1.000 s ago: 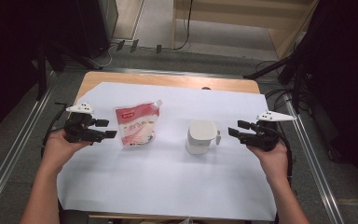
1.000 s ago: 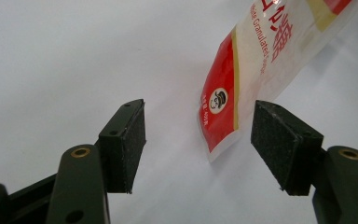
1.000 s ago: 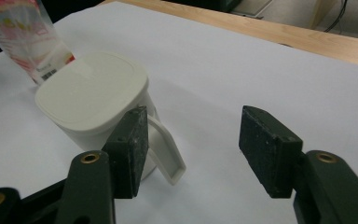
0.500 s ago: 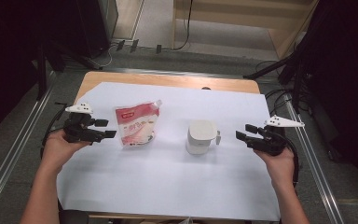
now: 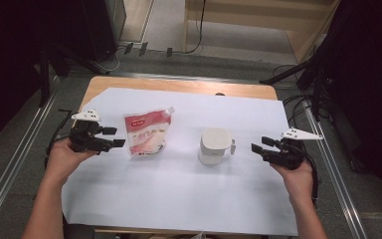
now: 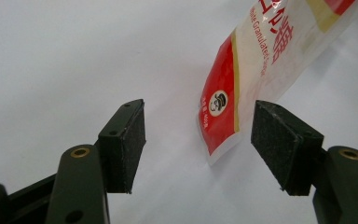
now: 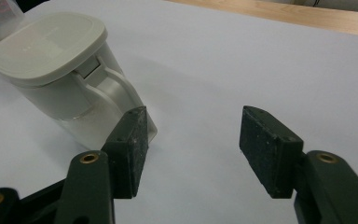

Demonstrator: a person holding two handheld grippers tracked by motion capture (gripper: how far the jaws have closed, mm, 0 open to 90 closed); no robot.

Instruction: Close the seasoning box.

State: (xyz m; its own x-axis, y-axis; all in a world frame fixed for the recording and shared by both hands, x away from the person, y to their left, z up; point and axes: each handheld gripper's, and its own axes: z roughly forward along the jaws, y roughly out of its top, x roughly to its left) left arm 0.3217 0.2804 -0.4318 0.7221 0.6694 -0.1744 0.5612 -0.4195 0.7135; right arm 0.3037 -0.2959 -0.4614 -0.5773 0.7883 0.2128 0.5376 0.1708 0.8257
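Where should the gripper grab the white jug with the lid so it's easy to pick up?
Probably the handle. The jug stands upright with its lid shut, and the handle loop sticks out toward the right gripper, which is open and empty. Come in from that side and close across the loop.

Wooden worktop (image 5: 179, 85), white sheet (image 5: 179, 194) covering most of it; red-and-white pouch (image 5: 145, 133) lying flat, lidded white jug (image 5: 214, 146) upright beside it
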